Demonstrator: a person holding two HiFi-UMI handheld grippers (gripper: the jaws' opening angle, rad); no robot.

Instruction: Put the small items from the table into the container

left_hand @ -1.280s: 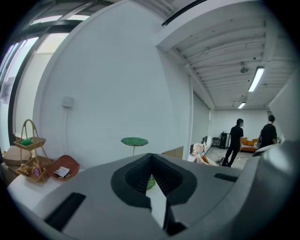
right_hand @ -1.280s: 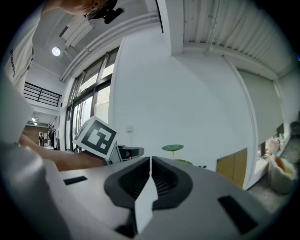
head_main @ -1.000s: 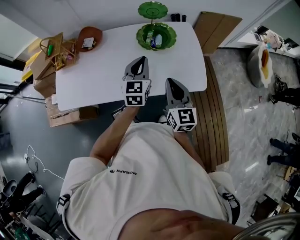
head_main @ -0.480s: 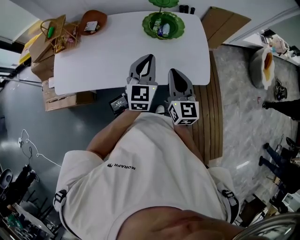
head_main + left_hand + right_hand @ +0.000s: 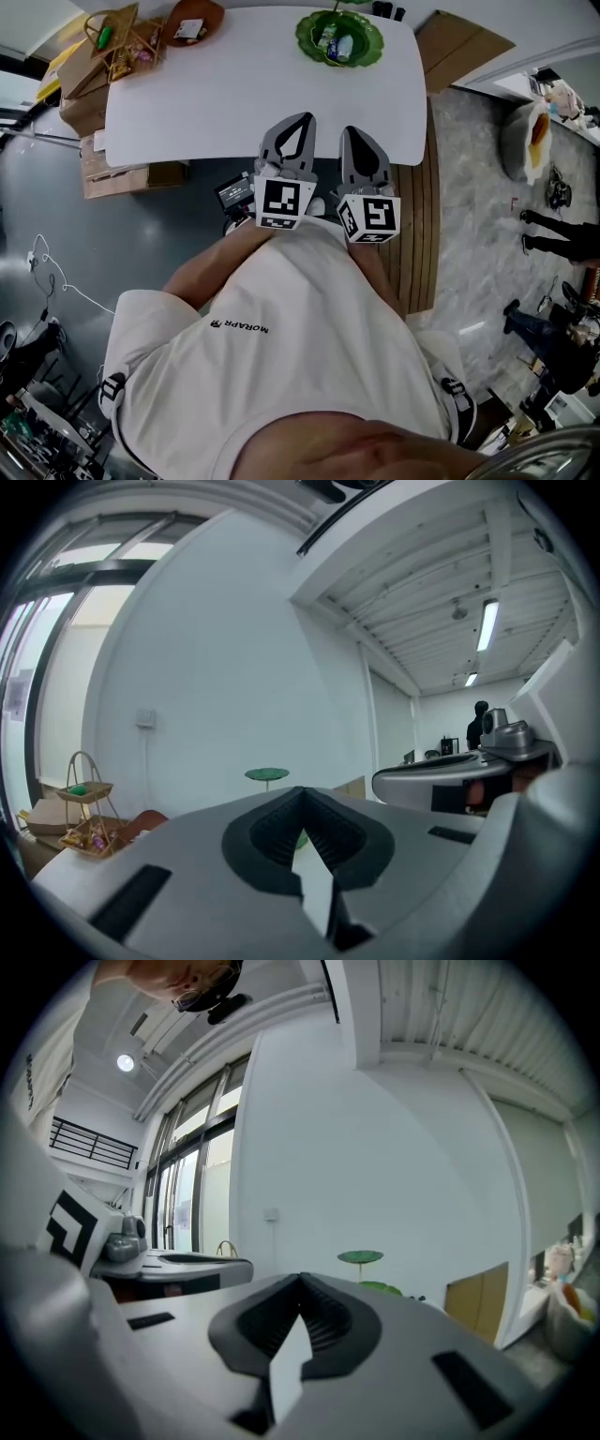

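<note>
A: Grippers, how many?
B: Two. Left gripper (image 5: 302,120) and right gripper (image 5: 354,133) sit side by side at the near edge of the one white table (image 5: 187,103). One marker cube on each.

A: Jaws?
B: Both pairs are pressed together and pinch nothing. Each gripper view shows the ribbed pads meeting at the tips.

A: Container?
B: One green dish (image 5: 339,37) at the far edge, well apart from both grippers. A second green plate (image 5: 267,774) stands above it on a stem, so two tiers.

A: Small items?
B: A few packets lie in the dish, too small to count. One brown bowl (image 5: 197,19) at the far-left corner holds one pale packet. One wicker basket (image 5: 117,42) sits just left of it with bits inside, one of them green. Can't tell whether the basket is on the table or on the boxes.

A: Anything else?
B: Two cardboard boxes (image 5: 112,178) by the table's left end, one wooden bench (image 5: 417,234) on the right. One person in a white T-shirt (image 5: 281,375) holds both grippers.
</note>
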